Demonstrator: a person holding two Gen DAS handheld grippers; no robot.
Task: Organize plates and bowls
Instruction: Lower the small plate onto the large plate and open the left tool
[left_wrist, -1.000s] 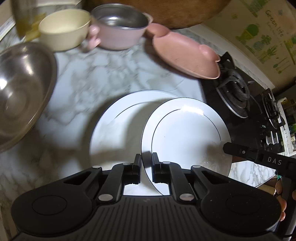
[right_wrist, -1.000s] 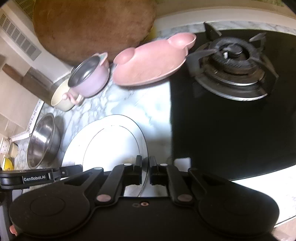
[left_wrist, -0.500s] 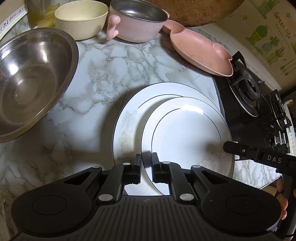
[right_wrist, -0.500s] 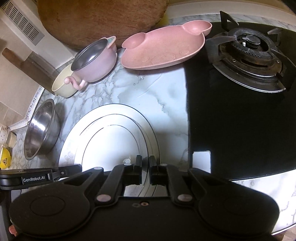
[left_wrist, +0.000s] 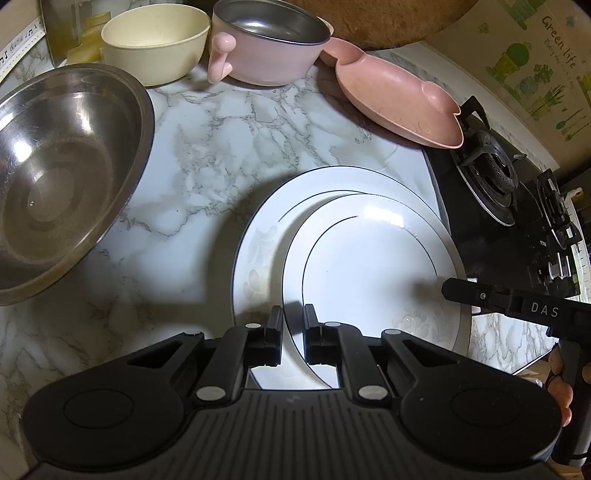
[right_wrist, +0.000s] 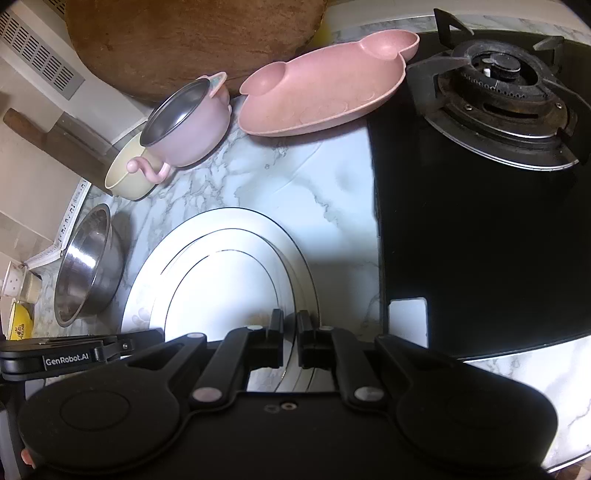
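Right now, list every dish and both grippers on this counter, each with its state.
Left gripper: shut on the small white plate's rim.
Right gripper: shut on the same plate's opposite rim.
Small white plate: held over the large one.
Large white plate: flat on the counter.
Steel bowl: upright, empty.
Cream bowl: upright, empty.
Pink steel-lined bowl: upright, empty.
Pink plate: empty, tilted.

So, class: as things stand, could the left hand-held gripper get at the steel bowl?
Probably not yet. The left hand-held gripper is shut on the small white plate. The path to the steel bowl over the marble counter looks free once it lets go.
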